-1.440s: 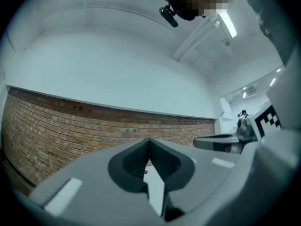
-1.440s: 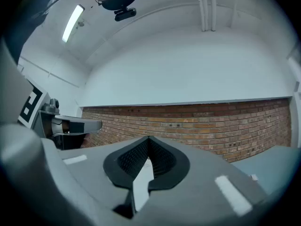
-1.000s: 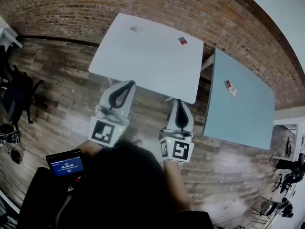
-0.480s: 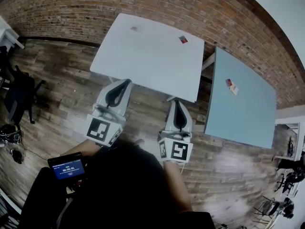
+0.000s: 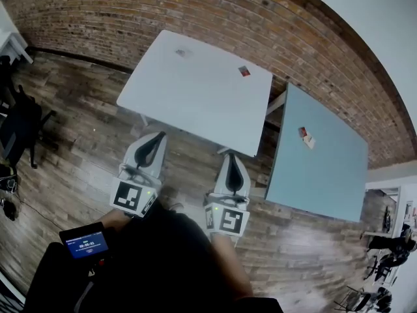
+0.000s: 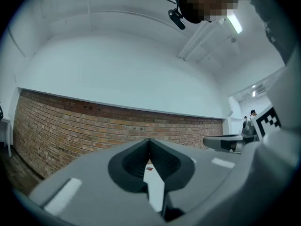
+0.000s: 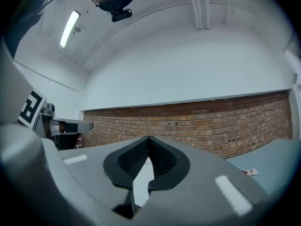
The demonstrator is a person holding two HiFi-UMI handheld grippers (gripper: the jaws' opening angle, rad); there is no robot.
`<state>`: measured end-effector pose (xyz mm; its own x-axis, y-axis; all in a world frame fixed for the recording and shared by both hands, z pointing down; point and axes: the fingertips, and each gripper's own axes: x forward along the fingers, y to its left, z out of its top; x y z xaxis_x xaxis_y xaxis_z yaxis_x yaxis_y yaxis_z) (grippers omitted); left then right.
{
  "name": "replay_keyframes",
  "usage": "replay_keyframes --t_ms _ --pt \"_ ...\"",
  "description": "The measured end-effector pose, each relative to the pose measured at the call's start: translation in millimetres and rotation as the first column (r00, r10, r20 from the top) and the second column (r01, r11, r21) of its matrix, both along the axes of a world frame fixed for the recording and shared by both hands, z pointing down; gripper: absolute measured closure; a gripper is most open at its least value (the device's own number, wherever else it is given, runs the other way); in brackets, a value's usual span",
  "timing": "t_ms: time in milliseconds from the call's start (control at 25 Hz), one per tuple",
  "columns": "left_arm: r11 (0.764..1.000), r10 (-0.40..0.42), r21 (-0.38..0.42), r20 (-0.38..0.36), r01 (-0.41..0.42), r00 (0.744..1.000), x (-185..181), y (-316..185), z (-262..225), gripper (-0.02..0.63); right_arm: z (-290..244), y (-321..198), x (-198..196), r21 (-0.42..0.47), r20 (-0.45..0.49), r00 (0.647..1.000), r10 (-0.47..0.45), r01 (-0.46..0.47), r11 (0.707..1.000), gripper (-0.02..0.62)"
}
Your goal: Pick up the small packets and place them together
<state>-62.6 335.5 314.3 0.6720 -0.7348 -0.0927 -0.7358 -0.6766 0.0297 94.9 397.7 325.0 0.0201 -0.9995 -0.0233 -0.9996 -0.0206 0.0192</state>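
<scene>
A red small packet (image 5: 244,71) and a pale packet (image 5: 184,53) lie far apart near the back of the white table (image 5: 195,103). Two more packets (image 5: 304,136), one red and one white, lie together on the blue-grey table (image 5: 326,168) to the right. My left gripper (image 5: 158,136) and right gripper (image 5: 232,156) are both shut and empty, held over the wooden floor short of the white table's near edge. The left gripper view shows the red packet (image 6: 148,168) below the closed tips. The right gripper view shows the packets (image 7: 252,172) on the blue-grey table.
A brick wall (image 5: 195,12) runs behind both tables. A dark office chair (image 5: 19,126) stands at the far left, and more chairs (image 5: 371,285) sit at the bottom right. A small blue-lit screen (image 5: 86,244) shows by the person's left arm.
Both grippers sit a little lower and further left in the head view, and the tables have shifted down and left. Both stay shut.
</scene>
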Motion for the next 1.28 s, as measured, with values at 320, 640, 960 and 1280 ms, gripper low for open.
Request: replay_keyframes --t_ms 320,640,960,1280 --pt "0.999 -0.035 -0.035 0.012 0.035 0.999 -7.0 -24.5 23.6 0.606 25.5 -31.5 -5.2 -0.044 0.002 0.999 -0.045 0.045 0.998 0.592" --pt "0.999 0.001 -0.046 -0.023 -0.002 1.0 16.7 -111.9 20.6 0.606 31.6 -108.8 3.9 -0.083 -0.016 1.0 -0.014 0.013 0.997 0.592" --pt "0.995 0.059 -0.073 -0.056 -0.063 0.997 30.9 -204.9 12.4 0.606 26.9 -189.7 7.8 -0.116 -0.04 0.999 0.013 -0.018 0.993 0.593" --pt "0.985 0.141 -0.094 -0.048 -0.145 0.989 38.6 -268.2 23.1 0.606 36.0 -245.1 -7.1 -0.158 -0.025 1.0 -0.013 0.009 0.987 0.592"
